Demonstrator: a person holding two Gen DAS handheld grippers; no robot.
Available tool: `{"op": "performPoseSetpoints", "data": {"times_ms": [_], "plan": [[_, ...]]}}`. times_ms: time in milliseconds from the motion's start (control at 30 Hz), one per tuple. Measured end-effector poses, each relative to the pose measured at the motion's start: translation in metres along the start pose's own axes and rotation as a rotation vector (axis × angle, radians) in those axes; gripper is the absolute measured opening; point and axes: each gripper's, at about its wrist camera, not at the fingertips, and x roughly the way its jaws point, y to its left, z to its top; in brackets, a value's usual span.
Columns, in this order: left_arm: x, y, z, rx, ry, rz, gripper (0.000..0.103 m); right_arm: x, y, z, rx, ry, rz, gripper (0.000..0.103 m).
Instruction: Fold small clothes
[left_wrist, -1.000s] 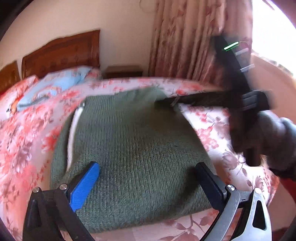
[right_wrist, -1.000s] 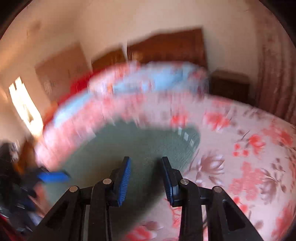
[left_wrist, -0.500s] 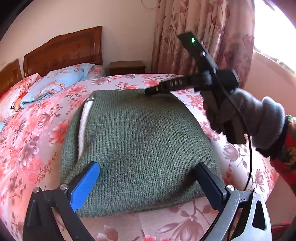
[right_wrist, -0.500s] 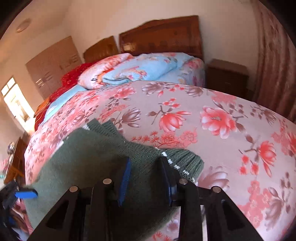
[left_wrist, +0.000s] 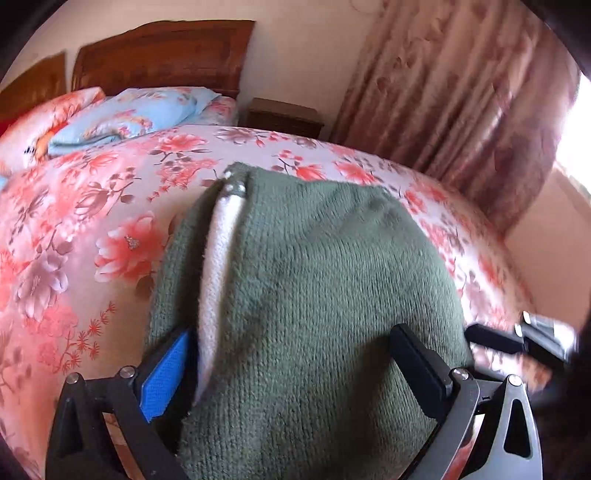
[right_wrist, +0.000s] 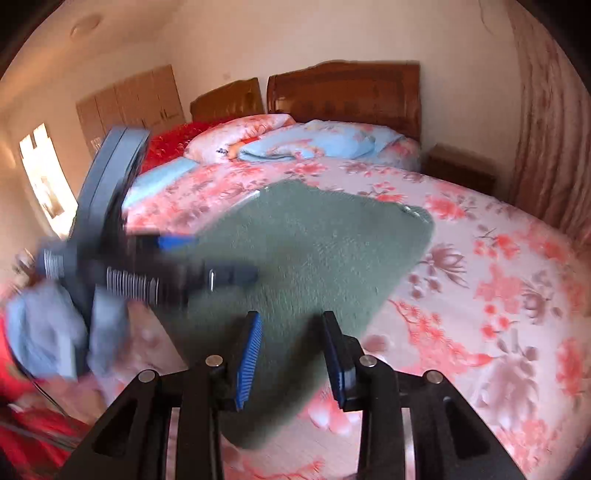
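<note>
A folded green knitted garment (left_wrist: 314, 295) with a white lining strip (left_wrist: 218, 266) lies on the flowered bed (left_wrist: 92, 229). My left gripper (left_wrist: 291, 365) is open wide, its jaws straddling the garment's near edge. In the right wrist view the garment (right_wrist: 314, 251) lies ahead. My right gripper (right_wrist: 291, 354) is open and empty over the garment's near right corner. The left gripper (right_wrist: 221, 273) shows there, blurred, reaching over the garment from the left. The right gripper's tips show at the right edge of the left wrist view (left_wrist: 517, 339).
Pillows and a blue blanket (right_wrist: 314, 144) lie by the wooden headboard (right_wrist: 343, 92). A nightstand (left_wrist: 284, 118) and curtains (left_wrist: 461, 103) stand to the right of the bed. A red cover (right_wrist: 170, 140) lies at the far left. The bed's edge is near me.
My right gripper has pulled back from the garment's far corner to its near right corner. My left gripper has moved closer in over the near edge.
</note>
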Motion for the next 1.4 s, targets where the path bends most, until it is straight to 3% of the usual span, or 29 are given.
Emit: {"op": "performPoseSetpoints", "data": {"times_ms": [133,233,333,400,467,600,733,900,1133,1400], "plan": [[-0.033,-0.004,0.0,0.002,-0.1,0.083,0.103,-0.026,0.013,-0.003,0.015,-0.01,0.002,0.034],[-0.092,-0.003,-0.004,-0.006,-0.316,0.221,0.103,-0.053,0.03,-0.014,-0.022,-0.054,0.044,0.034],[-0.165,-0.006,-0.015,0.02,-0.584,0.332,0.103,-0.089,0.042,-0.035,-0.028,-0.116,0.065,0.034],[-0.2,-0.011,-0.024,0.032,-0.691,0.419,0.103,-0.106,0.046,-0.045,-0.022,-0.145,0.035,0.034],[-0.218,-0.014,-0.03,0.043,-0.721,0.465,0.103,-0.121,0.045,-0.054,0.009,-0.173,-0.003,0.034],[-0.213,-0.025,-0.052,0.037,-0.694,0.435,0.103,-0.135,0.038,-0.064,0.073,-0.211,-0.099,0.038],[-0.169,-0.037,-0.081,0.036,-0.521,0.414,0.103,-0.124,0.041,-0.074,0.081,-0.174,-0.18,0.038],[-0.126,-0.065,-0.115,0.086,-0.389,0.376,0.103,-0.115,0.053,-0.09,0.057,-0.162,-0.196,0.038],[-0.112,-0.09,-0.117,0.125,-0.373,0.324,0.103,-0.118,0.043,-0.088,0.11,-0.225,-0.223,0.038],[-0.103,-0.092,-0.115,0.158,-0.348,0.319,0.103,-0.114,0.037,-0.089,0.131,-0.219,-0.219,0.038]]}}
